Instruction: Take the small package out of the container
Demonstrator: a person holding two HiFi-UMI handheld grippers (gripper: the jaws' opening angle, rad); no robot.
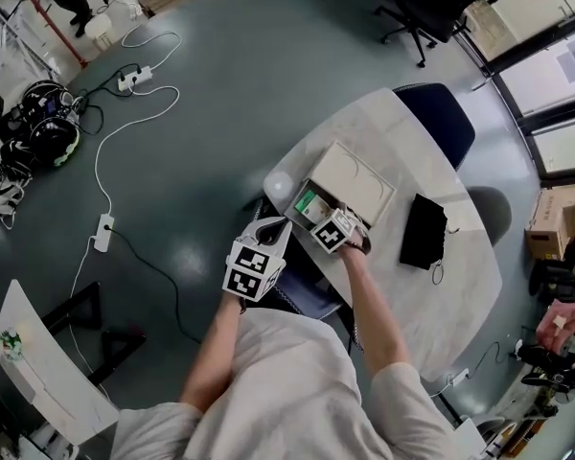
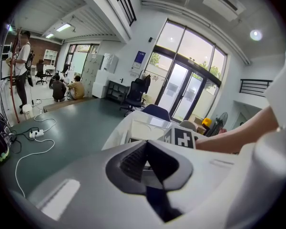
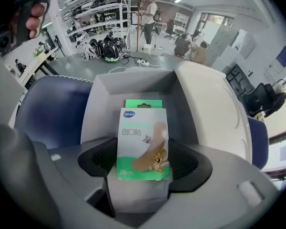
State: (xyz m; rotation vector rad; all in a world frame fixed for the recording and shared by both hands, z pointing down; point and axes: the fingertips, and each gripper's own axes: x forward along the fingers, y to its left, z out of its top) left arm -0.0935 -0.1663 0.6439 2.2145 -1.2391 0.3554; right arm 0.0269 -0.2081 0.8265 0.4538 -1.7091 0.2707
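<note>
1. The small green-and-white cardboard package (image 3: 143, 137) lies face-up inside the open grey rectangular container (image 3: 133, 86).
2. The right gripper (image 3: 144, 168) points down into the container, its jaws spread either side of the package without pressing on it.
3. The left gripper (image 2: 145, 165) is near the container, jaws together and empty.

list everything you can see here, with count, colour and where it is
table: 1, white, centre
container: 1, white, lid open, on table
small package: 1, green and white, inside container
pouch: 1, black, on table beside container
chairs: 2, dark blue, far and near side of table
power strips: 2, white, on floor
left gripper: 1, grey, jaws shut, empty
right gripper: 1, grey, jaws open around small package
</note>
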